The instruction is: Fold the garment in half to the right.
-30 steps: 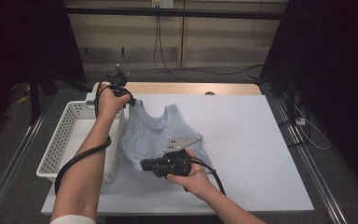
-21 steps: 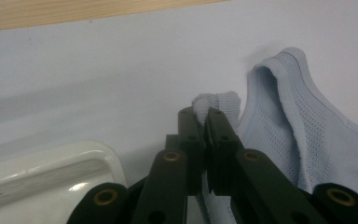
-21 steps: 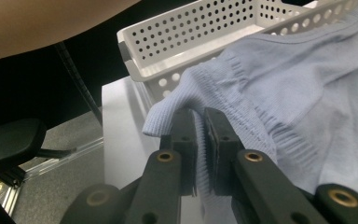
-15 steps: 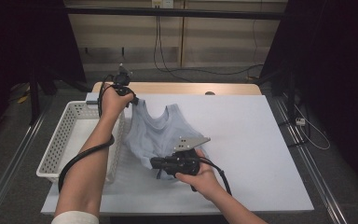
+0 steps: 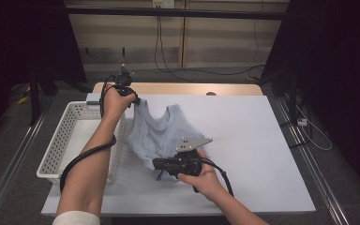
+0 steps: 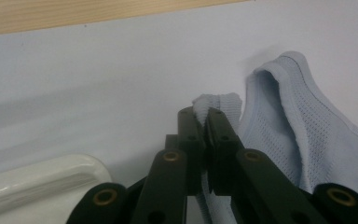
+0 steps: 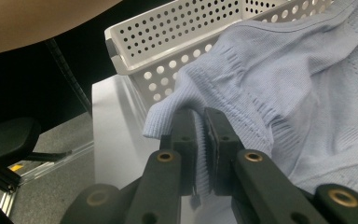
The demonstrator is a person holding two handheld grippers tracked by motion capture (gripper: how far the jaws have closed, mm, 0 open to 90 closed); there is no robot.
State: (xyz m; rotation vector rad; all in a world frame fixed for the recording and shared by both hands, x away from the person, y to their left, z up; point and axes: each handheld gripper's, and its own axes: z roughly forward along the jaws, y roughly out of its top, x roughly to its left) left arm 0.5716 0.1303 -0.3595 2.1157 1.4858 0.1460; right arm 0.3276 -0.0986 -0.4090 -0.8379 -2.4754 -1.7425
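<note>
1. Top: a pale blue sleeveless knit garment on the white table, just right of the basket. The far edge, with straps and neckline, points away from the person; the near part is bunched.

2. Left gripper: jaws pressed together on a shoulder strap at the far left corner of the top. In the left gripper view a fold of strap stands up between the pads, low over the table. This hand keeps the place it had a second ago.

3. Right gripper: jaws pinching the ribbed hem at the near edge. The right gripper view shows the hem fold pressed between the pads, with the perforated basket wall behind it.

4. Change: over the last second the right hand has shifted slightly to the right and away from the person, carrying the hem with it. The near left part of the top, formerly spread flat toward the basket, is now gathered and partly lifted.

5. Meaning: judged from this, the garment is held at two opposite edges and is being drawn up, probably for folding or spreading; neither is complete.
</note>
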